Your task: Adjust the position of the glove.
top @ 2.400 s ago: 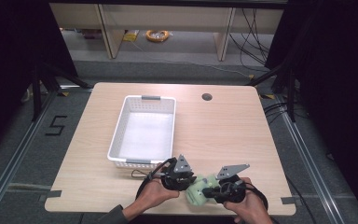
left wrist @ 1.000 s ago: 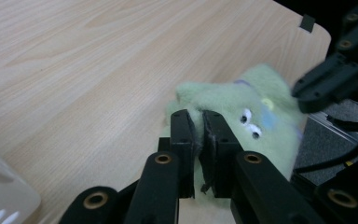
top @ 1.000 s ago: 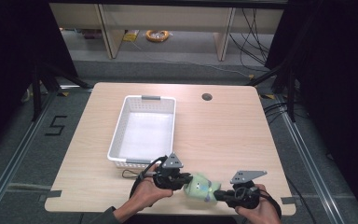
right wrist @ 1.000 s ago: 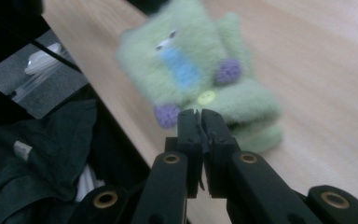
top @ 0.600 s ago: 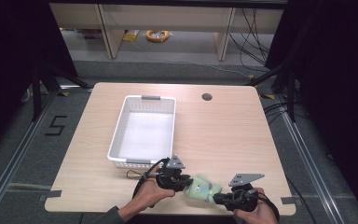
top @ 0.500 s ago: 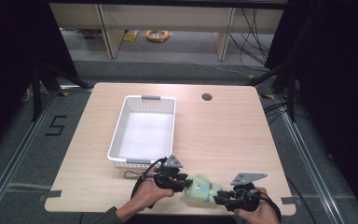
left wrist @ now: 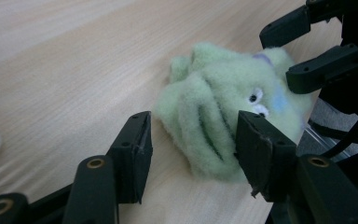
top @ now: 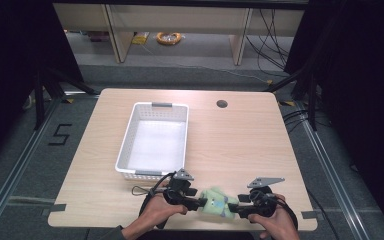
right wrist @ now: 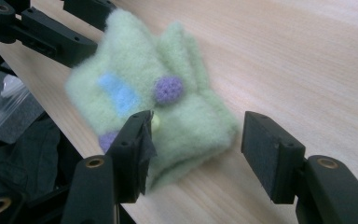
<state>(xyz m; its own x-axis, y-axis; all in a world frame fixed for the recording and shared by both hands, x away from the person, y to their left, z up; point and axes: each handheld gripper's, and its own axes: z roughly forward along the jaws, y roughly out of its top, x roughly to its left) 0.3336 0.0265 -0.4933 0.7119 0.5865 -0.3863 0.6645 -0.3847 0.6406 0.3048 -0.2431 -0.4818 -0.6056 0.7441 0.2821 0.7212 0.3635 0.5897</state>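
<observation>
Both hand-held grippers' jaws have just been opening since the earlier frame: left hand-held gripper [top: 196, 201] and right hand-held gripper [top: 234, 211] now stand open around the folded pale-green fleece cloth [top: 217, 201], which lies on the wooden counter [top: 240, 145] near its front edge.

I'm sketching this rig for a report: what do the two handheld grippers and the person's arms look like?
Both the left gripper and right gripper are black, with two flat-padded jaws on brass-riveted links. A grey three-cornered plate tops each. A black cable trails from the left one. A dark sleeve edge shows at the left forearm.
</observation>
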